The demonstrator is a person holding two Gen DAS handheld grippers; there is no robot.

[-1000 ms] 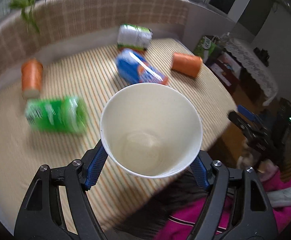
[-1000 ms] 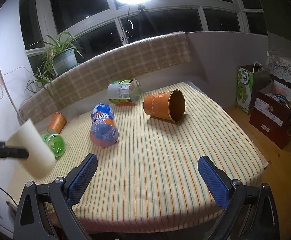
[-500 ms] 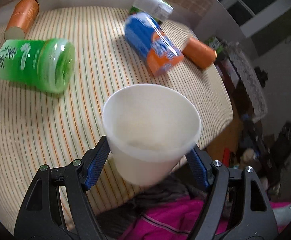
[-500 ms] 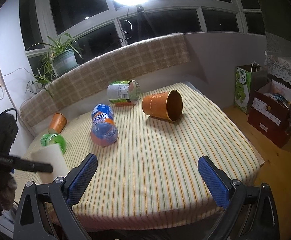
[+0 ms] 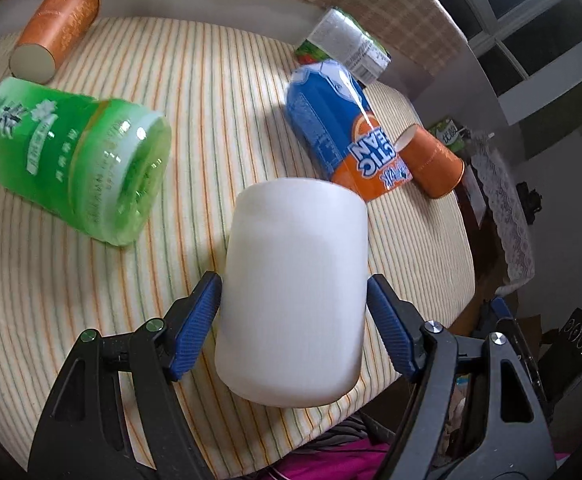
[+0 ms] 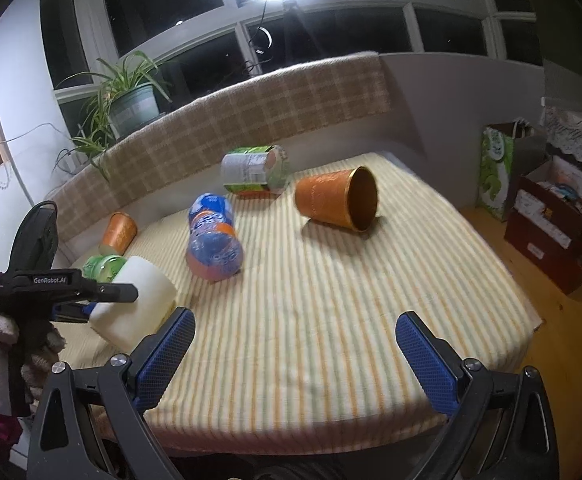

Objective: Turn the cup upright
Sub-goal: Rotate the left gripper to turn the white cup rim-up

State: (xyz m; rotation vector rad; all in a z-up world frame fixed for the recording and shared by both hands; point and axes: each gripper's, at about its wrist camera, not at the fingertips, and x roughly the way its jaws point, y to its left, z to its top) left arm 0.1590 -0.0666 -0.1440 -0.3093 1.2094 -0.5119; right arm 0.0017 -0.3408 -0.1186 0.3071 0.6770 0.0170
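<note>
White cup (image 5: 291, 292), light and thin-walled, likely crushable: clamped mid-wall in left gripper (image 5: 294, 318), near green bottle (image 5: 71, 168). Right gripper (image 6: 295, 354) spread, empty.

- The near right of the striped table (image 6: 331, 320) lies bare, open for a gripper to pass.
- A blue-orange bottle (image 6: 214, 248) lies mid-left, blocking the way to the far left.
- The big orange cup (image 6: 337, 204) lies on its side at far centre-right, a labelled can (image 6: 253, 174) just behind it.
- The left edge is crowded: green bottle (image 5: 75, 168) and small orange cup (image 5: 57, 28), lying down.
</note>
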